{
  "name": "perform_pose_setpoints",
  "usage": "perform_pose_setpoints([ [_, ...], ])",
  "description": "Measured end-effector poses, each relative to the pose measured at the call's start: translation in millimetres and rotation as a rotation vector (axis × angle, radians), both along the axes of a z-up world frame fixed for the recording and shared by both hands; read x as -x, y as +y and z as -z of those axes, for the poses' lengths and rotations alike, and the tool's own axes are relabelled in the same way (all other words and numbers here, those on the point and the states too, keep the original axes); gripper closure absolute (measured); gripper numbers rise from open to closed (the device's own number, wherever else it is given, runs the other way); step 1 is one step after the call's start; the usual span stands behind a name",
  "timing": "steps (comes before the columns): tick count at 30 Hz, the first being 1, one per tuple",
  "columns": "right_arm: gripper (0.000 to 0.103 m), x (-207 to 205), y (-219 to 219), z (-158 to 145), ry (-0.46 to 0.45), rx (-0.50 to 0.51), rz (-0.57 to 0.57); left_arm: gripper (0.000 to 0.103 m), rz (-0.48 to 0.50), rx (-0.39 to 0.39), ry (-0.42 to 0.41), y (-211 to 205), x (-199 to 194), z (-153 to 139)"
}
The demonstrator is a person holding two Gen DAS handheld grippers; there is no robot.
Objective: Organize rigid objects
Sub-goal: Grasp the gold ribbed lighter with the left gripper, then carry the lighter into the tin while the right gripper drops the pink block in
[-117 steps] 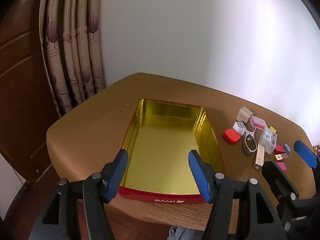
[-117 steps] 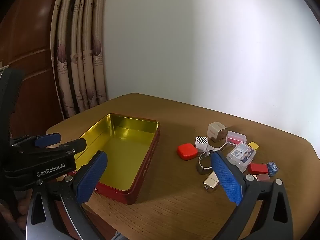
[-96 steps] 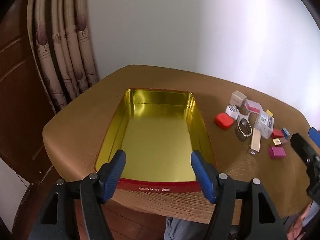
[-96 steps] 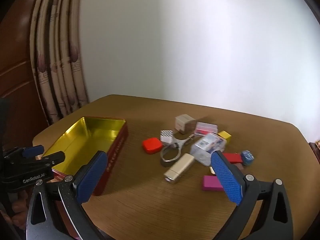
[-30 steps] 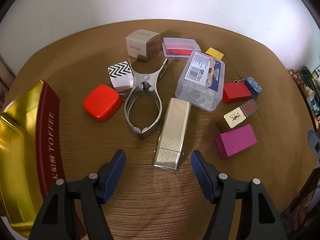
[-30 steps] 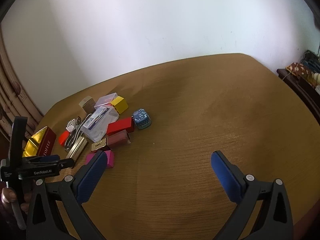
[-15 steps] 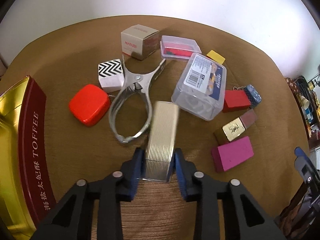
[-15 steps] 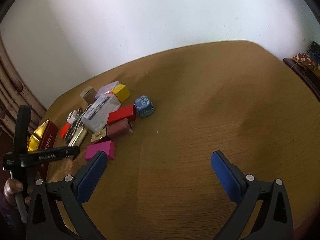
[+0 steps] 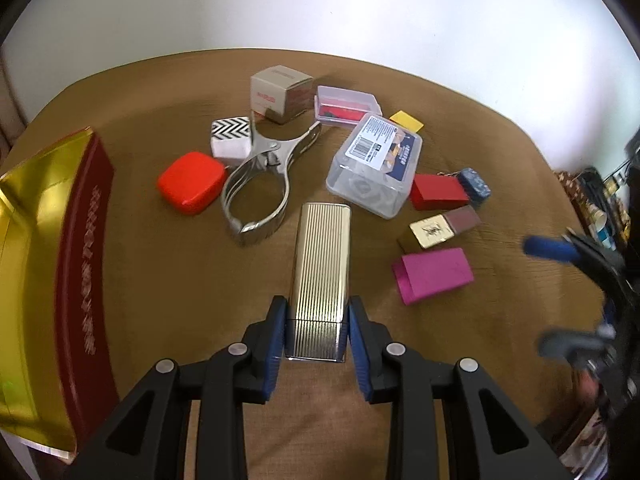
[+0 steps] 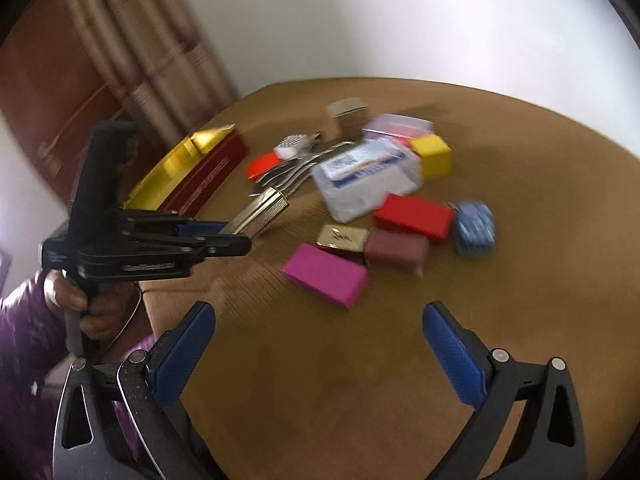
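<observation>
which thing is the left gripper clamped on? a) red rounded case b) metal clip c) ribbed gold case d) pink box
c: the left gripper has its blue pads pressed on both sides of the ribbed gold case, while the other three lie apart on the table.

On the table [image 9: 168, 300], the tin [image 9: 44, 264] lay left of the clutter. The clip [image 9: 260, 184] sat between the pad [image 9: 191, 182] and the clear box [image 9: 374, 168].

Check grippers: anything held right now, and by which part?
Left gripper clamps the ribbed gold rectangular case by its near end, across the narrow sides. Right gripper is open, holding nothing.
</observation>
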State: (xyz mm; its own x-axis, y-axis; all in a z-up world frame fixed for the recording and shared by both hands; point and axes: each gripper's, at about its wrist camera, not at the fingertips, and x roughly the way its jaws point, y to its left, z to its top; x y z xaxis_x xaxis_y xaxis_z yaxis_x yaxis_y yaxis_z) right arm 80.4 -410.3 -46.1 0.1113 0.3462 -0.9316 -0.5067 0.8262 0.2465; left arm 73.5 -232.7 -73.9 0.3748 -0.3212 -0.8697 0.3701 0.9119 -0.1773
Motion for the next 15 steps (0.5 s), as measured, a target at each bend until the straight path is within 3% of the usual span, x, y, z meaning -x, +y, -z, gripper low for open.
perform_pose_setpoints([
  [6, 0.011, -22, 21, 18, 0.104, 0.005, -0.195, 0.073, -0.029, 0.027, -0.006, 19, 18, -19],
  [10, 0.012, -32, 32, 33, 0.202, 0.000, -0.255, 0.073, -0.041, 0.031, -0.010, 28, 29, -28],
  [15, 0.013, -36, 55, 47, 0.257, 0.052, -0.354, 0.073, -0.040, 0.036, -0.009, 31, 35, -34],
])
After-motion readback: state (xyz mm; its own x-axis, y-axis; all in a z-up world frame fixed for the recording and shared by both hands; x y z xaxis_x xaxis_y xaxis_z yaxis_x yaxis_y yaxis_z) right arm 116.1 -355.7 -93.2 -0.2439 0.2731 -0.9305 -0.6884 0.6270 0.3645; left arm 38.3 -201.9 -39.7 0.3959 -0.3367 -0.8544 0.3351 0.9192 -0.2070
